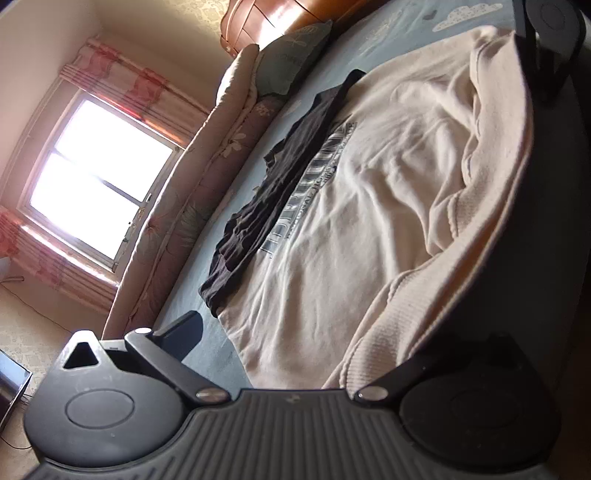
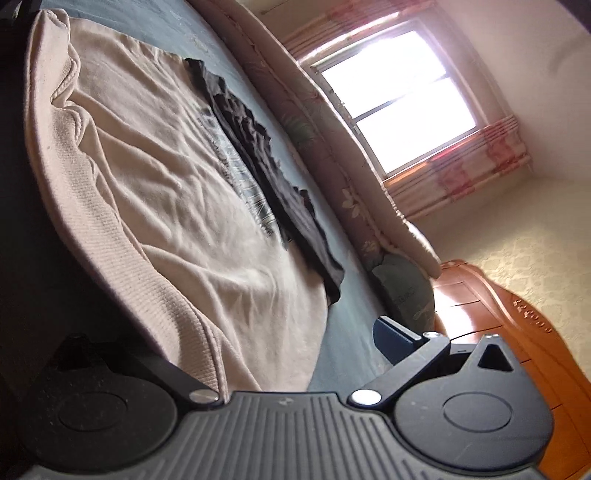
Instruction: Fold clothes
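Observation:
A cream sweatshirt [image 1: 388,206] with grey printed lettering lies spread on the blue-grey bed sheet [image 1: 207,332]. Its ribbed hem [image 1: 402,339] runs along the near edge. A black garment [image 1: 273,192] lies partly under its far side. My left gripper [image 1: 343,332] stands wide open across the hem; one finger [image 1: 181,328] rests over the sheet, the other is lost in shadow past the hem. My right gripper [image 2: 229,332] is also open astride the hem [image 2: 122,251] of the sweatshirt [image 2: 177,184], one finger [image 2: 395,339] showing. The right gripper's body [image 1: 550,37] appears at the hem's far end.
A rolled floral quilt [image 1: 207,166] lies along the bed's far side, with a grey-green pillow [image 1: 291,55] and a wooden headboard [image 1: 273,22] beyond. A bright window [image 1: 99,177] with pink curtains lights the room. A dark screen [image 1: 11,376] stands on the floor side.

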Available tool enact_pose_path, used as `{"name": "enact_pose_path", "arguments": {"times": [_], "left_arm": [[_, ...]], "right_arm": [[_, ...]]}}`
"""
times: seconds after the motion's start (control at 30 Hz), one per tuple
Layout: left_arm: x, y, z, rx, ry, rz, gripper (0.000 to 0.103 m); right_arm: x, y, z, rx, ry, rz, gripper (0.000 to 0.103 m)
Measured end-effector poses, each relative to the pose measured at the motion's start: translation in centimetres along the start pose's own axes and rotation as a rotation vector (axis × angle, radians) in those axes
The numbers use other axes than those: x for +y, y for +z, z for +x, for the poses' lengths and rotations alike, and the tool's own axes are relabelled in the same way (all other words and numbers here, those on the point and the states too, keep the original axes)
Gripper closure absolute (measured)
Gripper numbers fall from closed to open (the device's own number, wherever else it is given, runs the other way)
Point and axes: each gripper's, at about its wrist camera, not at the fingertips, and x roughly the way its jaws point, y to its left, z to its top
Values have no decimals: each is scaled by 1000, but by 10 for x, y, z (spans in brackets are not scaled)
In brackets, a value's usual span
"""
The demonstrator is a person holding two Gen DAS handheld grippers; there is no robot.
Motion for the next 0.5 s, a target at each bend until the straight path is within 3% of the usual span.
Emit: {"name": "enact_pose_path", "arguments": {"times": [0.13, 0.5], "left_arm": [[10, 1, 2, -3, 40, -32, 0], [27, 8, 19, 9, 53, -5, 0]], "right_arm": [[-2, 3, 0, -30, -87, 5, 0], [-27, 22, 20, -34, -62, 12, 0]]}}
